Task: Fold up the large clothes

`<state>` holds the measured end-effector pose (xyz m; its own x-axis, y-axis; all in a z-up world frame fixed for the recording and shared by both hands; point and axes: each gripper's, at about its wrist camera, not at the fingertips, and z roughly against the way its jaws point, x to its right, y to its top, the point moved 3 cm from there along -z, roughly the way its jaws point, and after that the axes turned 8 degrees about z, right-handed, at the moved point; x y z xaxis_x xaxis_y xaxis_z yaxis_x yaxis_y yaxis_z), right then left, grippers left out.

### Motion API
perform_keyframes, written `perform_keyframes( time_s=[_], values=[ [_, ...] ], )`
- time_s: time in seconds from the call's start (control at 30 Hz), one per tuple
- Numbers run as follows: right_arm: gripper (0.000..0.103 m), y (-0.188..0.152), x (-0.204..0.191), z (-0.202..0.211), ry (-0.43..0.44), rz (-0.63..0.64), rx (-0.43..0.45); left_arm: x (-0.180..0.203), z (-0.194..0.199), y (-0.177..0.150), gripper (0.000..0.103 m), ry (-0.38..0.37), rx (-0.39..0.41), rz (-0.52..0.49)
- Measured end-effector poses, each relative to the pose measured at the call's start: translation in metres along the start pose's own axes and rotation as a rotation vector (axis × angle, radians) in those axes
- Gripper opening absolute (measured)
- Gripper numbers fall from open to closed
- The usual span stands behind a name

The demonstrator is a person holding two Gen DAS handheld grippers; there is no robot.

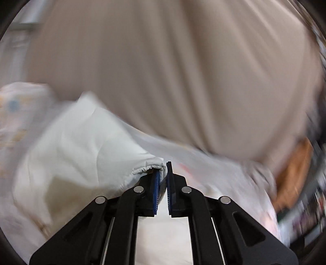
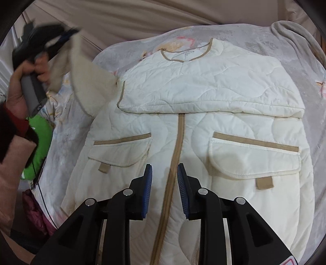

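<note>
My quilted cream jacket lies front-up on a pale flowered blanket spread over the bed. Its long axis runs straight away from my right gripper, with the tan-trimmed collar at the far end and the hem nearest me. The tan front placket marks that axis down the middle, with a flap pocket on either side of it. One sleeve is folded flat across the chest, its edge square to the placket.

My right gripper hangs above the lower placket with its jaws apart and nothing between them. My left gripper is clamped on the gathered cuff of the other sleeve, which it holds raised off the bed at the jacket's left side; that view is blurred.

The blanket shows a margin around the jacket on the far and right sides. On the left, a green object sits near the bed's edge. A beige curtain hangs just beyond the far edge.
</note>
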<state>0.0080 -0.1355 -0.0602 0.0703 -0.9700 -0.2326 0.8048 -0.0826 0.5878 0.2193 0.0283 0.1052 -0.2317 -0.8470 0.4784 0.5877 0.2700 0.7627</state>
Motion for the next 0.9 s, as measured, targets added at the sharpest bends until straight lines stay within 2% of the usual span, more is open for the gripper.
perform_keyframes(
  time_s=[0.03, 0.1, 0.17, 0.2, 0.23, 0.27, 0.3, 0.33, 0.4, 0.5, 0.6, 0.7, 0.77, 0.9],
  values=[
    [0.028, -0.004, 0.005, 0.004, -0.004, -0.002, 0.006, 0.028, -0.018, -0.026, 0.010, -0.018, -0.074, -0.043],
    [0.030, -0.012, 0.019, 0.013, -0.027, -0.015, 0.014, 0.072, -0.062, -0.097, 0.014, -0.009, -0.243, -0.137],
    [0.031, -0.023, 0.039, 0.022, -0.059, -0.044, 0.020, 0.088, -0.094, -0.170, 0.015, 0.070, -0.400, -0.206],
    [0.031, -0.028, 0.047, 0.027, -0.079, -0.054, 0.021, 0.085, -0.100, -0.198, 0.015, 0.110, -0.468, -0.197],
    [0.031, -0.033, 0.058, 0.032, -0.107, -0.062, 0.019, 0.076, -0.100, -0.218, 0.015, 0.134, -0.512, -0.140],
    [0.031, -0.037, 0.067, 0.037, -0.133, -0.065, 0.019, 0.068, -0.093, -0.224, 0.015, 0.124, -0.514, -0.083],
    [0.033, -0.039, 0.073, 0.042, -0.155, -0.056, 0.024, 0.059, -0.081, -0.226, 0.022, 0.114, -0.503, -0.021],
    [0.036, -0.039, 0.080, 0.046, -0.181, -0.036, 0.033, 0.050, -0.069, -0.222, 0.035, 0.116, -0.485, 0.023],
    [0.038, -0.031, 0.087, 0.049, -0.214, 0.003, 0.049, 0.032, -0.044, -0.208, 0.046, 0.111, -0.429, 0.076],
    [0.042, 0.004, 0.078, 0.047, -0.230, 0.116, 0.102, 0.004, -0.020, -0.175, 0.048, 0.186, -0.333, 0.071],
    [0.046, 0.046, 0.052, 0.030, -0.219, 0.246, 0.149, -0.045, -0.011, -0.148, 0.048, 0.315, -0.284, 0.137],
    [0.049, 0.081, 0.016, -0.005, -0.181, 0.376, 0.167, -0.096, -0.009, -0.137, 0.048, 0.398, -0.277, 0.240],
    [0.049, 0.094, -0.009, -0.036, -0.152, 0.444, 0.143, -0.126, -0.014, -0.140, 0.047, 0.448, -0.313, 0.278],
    [0.049, 0.109, -0.041, -0.086, -0.155, 0.527, 0.096, -0.148, -0.023, -0.152, 0.049, 0.450, -0.345, 0.292]
  ],
)
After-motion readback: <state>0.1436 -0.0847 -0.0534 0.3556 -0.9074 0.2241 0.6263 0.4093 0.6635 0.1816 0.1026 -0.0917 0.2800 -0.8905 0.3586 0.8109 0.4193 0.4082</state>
